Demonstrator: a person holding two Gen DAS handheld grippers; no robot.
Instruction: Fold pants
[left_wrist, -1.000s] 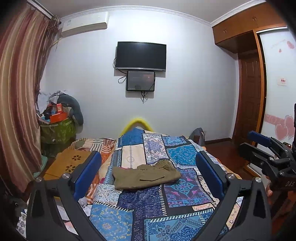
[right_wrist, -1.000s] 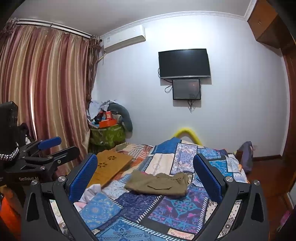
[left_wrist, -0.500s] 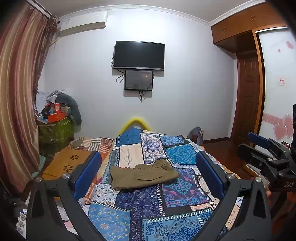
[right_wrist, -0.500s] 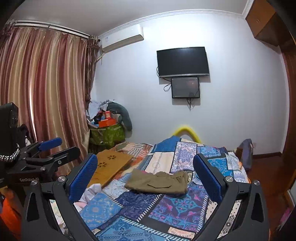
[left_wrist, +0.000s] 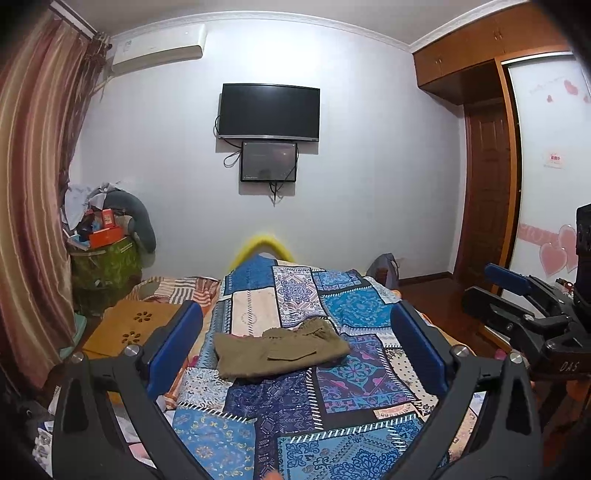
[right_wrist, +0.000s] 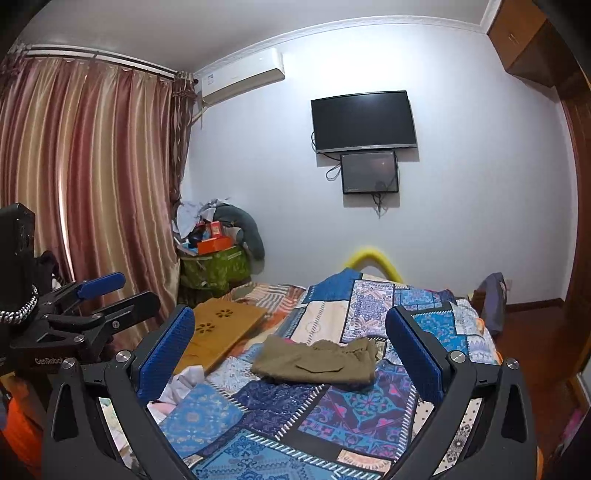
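Olive-green pants (left_wrist: 277, 350) lie folded in a compact bundle on the patchwork bedspread (left_wrist: 332, 402), also seen in the right wrist view (right_wrist: 319, 361). My left gripper (left_wrist: 295, 347) is open and empty, held back from the bed with the pants framed between its blue pads. My right gripper (right_wrist: 291, 350) is open and empty, also held back and above the bed. Each gripper shows at the edge of the other's view: the right one (left_wrist: 524, 310) and the left one (right_wrist: 88, 306).
A wooden lap board (right_wrist: 218, 332) lies on the bed's left side beside loose cloth (right_wrist: 184, 380). A cluttered green bin (left_wrist: 107, 258) stands by the curtain (right_wrist: 92, 184). A TV (left_wrist: 269, 110) hangs on the far wall. A wardrobe and door (left_wrist: 487, 206) are on the right.
Both cameras have shifted slightly; the pants have not moved and both grippers stay open.
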